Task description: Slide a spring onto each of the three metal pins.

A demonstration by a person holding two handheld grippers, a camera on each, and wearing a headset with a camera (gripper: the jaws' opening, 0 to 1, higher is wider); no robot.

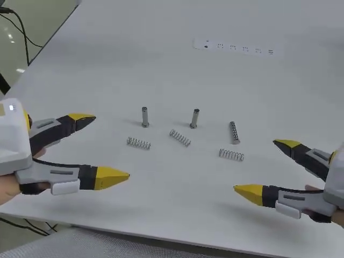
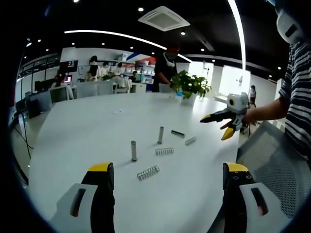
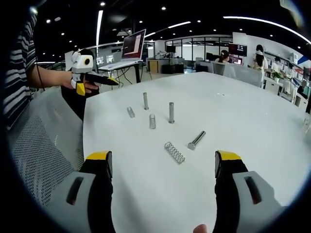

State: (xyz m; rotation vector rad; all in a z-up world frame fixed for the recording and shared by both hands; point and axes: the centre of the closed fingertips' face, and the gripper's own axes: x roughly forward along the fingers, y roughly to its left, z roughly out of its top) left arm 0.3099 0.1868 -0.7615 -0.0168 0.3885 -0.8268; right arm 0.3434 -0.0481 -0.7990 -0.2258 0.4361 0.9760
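White tabletop (image 1: 161, 64) is taking up most of the head view, with a white power strip (image 1: 234, 48) lying flat in the upper right of the frame. An open-plan office is showing behind in the gripper views, with ceiling lights, desks and people sitting. A potted plant (image 2: 189, 83) is standing at upper centre of the left gripper view. An open laptop (image 3: 130, 48) is sitting at upper left of the right gripper view. A grey mesh chair (image 3: 43, 145) is sitting against the tabletop edge at the left of that view.

Three metal pins are sitting in a row at centre of the head view. The left pin (image 1: 145, 116) and middle pin (image 1: 194, 118) are standing upright; the right pin (image 1: 234, 132) is lying on its side. Three springs are lying loose just below them, none on a pin: left spring (image 1: 138, 142), middle spring (image 1: 180, 137), right spring (image 1: 231, 155).

The left gripper (image 1: 110, 146) is hanging at lower left of the head view, its yellow-tipped fingers (image 2: 100, 170) spreading wide, gripping and touching nothing. The right gripper (image 1: 255, 165) is hanging at lower right, fingers also spreading wide, gripping nothing. Both are sitting off to the sides of the row.
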